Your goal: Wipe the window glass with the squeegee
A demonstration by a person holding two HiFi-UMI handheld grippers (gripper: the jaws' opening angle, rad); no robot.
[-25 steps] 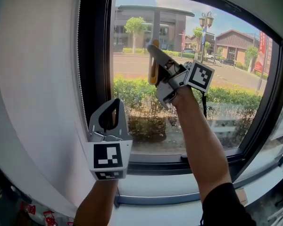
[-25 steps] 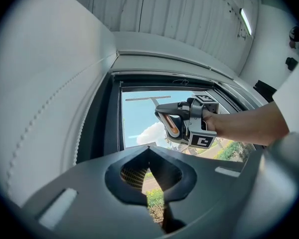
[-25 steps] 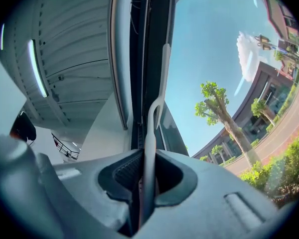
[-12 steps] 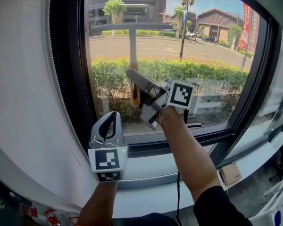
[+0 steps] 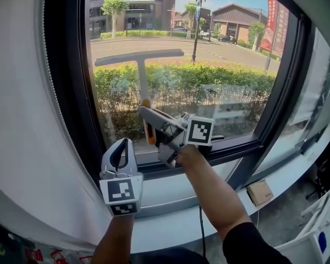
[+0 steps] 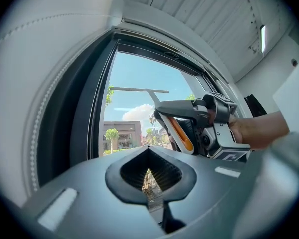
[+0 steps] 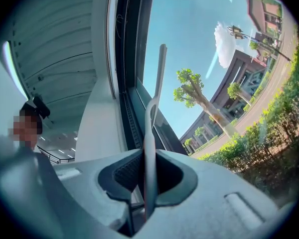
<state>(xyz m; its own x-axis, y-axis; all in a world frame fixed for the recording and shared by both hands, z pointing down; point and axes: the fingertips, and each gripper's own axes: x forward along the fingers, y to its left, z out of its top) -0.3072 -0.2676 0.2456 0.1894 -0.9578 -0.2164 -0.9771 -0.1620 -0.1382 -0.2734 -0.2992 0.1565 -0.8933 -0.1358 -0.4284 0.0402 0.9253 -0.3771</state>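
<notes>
One tool does the work: the right tool (image 5: 149, 121) is clenched on the orange-trimmed handle of the squeegee (image 5: 141, 78). Its shaft rises to a blade (image 5: 139, 58) lying across the upper left part of the window glass (image 5: 231, 76), with the left end a little lower. The left tool (image 5: 120, 148) hangs low beside the dark window frame (image 5: 71, 92), jaws together on nothing.

The step in hand looks like a pull down the pane. To do it well, I judge that the blade should press flat along its whole length, with the handle leaning away from the glass rather than square to it. The pull should run straight to the lower frame without lifting. The grip must be firm enough that the thin handle does not twist between the pads. Whether the blade truly touches the glass cannot be told for certain.
</notes>
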